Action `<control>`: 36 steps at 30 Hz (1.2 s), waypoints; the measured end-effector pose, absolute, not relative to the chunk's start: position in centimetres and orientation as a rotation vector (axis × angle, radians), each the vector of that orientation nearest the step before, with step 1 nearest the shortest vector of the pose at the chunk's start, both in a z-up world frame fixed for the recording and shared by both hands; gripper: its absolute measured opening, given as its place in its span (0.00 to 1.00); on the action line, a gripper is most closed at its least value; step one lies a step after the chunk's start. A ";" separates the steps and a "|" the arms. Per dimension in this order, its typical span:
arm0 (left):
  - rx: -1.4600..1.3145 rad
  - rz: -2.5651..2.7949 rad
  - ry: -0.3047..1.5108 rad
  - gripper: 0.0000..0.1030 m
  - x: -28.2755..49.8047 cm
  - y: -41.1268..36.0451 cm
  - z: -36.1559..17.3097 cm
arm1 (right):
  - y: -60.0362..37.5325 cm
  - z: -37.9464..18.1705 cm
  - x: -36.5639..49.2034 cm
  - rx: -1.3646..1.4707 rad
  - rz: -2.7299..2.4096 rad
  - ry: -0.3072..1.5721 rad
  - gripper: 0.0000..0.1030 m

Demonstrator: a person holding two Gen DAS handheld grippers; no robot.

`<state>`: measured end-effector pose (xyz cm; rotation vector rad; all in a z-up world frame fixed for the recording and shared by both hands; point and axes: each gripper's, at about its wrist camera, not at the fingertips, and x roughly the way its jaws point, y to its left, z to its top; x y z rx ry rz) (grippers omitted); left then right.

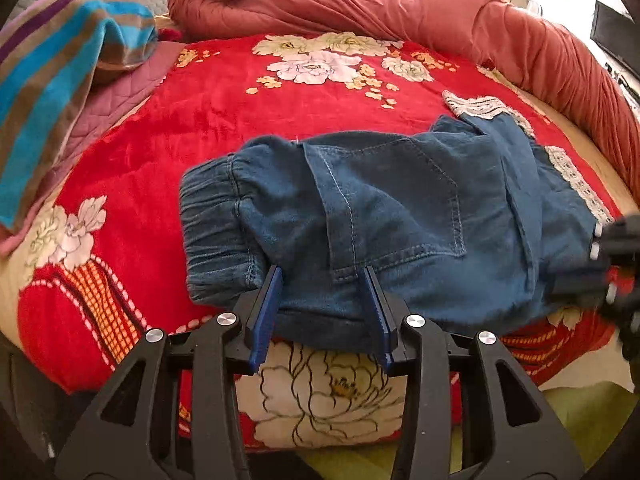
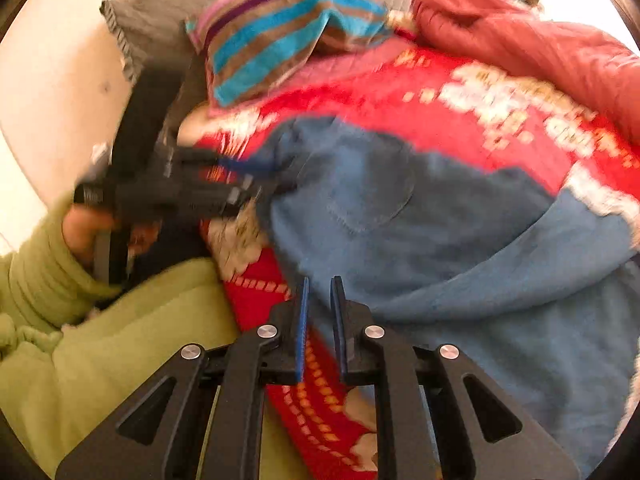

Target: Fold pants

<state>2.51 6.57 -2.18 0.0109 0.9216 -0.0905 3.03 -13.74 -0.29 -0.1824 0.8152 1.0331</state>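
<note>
2 grippers over bed | denim pants (image 1: 392,216) folded, near front edge of red floral blanket (image 1: 192,120) | left gripper (image 1: 324,276) jaws apart, astride near hem | right gripper (image 2: 319,284) closed, nothing between.

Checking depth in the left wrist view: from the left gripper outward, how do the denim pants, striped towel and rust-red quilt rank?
1. Denim pants, right at the left gripper.
2. Striped towel, far left.
3. Rust-red quilt, bunched along the back.
</note>
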 end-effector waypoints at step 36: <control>-0.017 -0.084 0.783 0.54 0.1 5.1 2.0 | -18.7 1.4 8.2 -0.058 0.734 0.803 0.57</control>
